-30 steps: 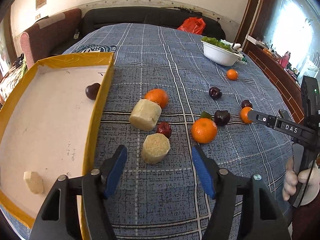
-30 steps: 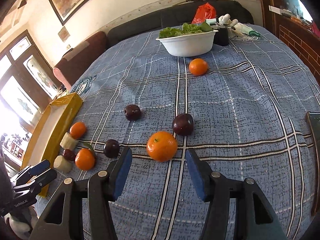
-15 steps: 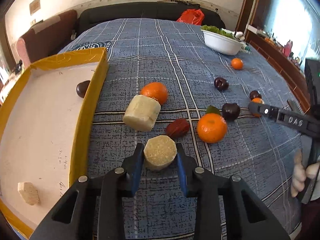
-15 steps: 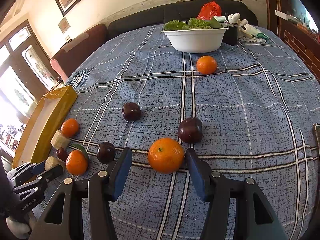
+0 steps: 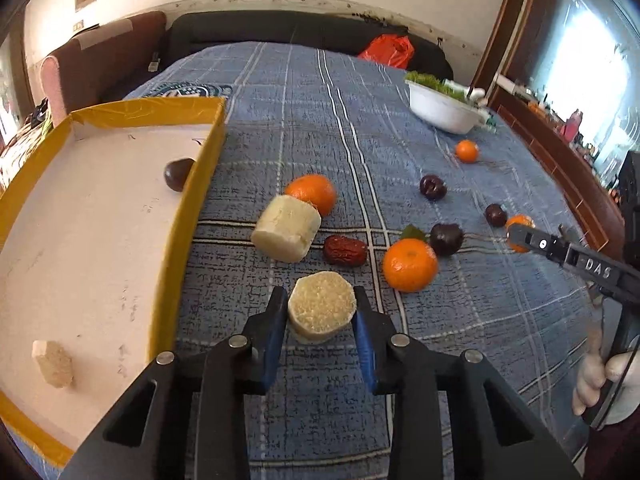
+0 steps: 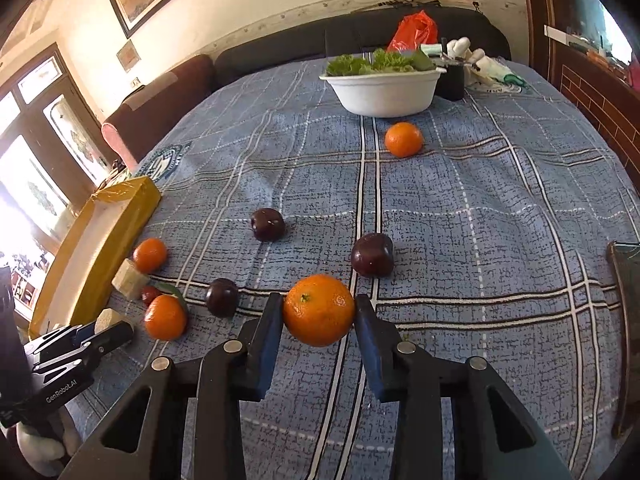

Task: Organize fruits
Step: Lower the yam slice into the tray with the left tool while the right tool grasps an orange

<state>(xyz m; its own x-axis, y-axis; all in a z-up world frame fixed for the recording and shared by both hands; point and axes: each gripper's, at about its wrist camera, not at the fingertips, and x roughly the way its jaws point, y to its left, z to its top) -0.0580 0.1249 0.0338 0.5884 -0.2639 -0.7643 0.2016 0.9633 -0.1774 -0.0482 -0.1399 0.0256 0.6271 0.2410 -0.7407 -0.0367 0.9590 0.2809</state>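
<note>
My left gripper (image 5: 321, 312) is shut on a pale cut sugarcane piece (image 5: 321, 306), held just above the blue checked cloth. My right gripper (image 6: 318, 312) is shut on an orange (image 6: 319, 309). A yellow-rimmed tray (image 5: 202, 184) lies on the left and holds a dark plum (image 5: 178, 174) and a small cane piece (image 5: 53, 363). On the cloth lie a second cane piece (image 5: 287, 227), a red date (image 5: 345, 251), oranges (image 5: 409, 265) (image 5: 312, 193) (image 6: 403, 139) and dark plums (image 6: 372, 255) (image 6: 267, 224) (image 6: 222, 297).
A white bowl of greens (image 6: 382, 84) stands at the far end, with a red bag (image 6: 414, 30) on the dark sofa behind it. A dark object (image 6: 626, 276) lies at the table's right edge. A wooden cabinet (image 5: 560, 168) runs along the right.
Both grippers moved forward and closed: the left on the sugarcane piece, the right on the orange. The left one has lifted and pulled back slightly.
</note>
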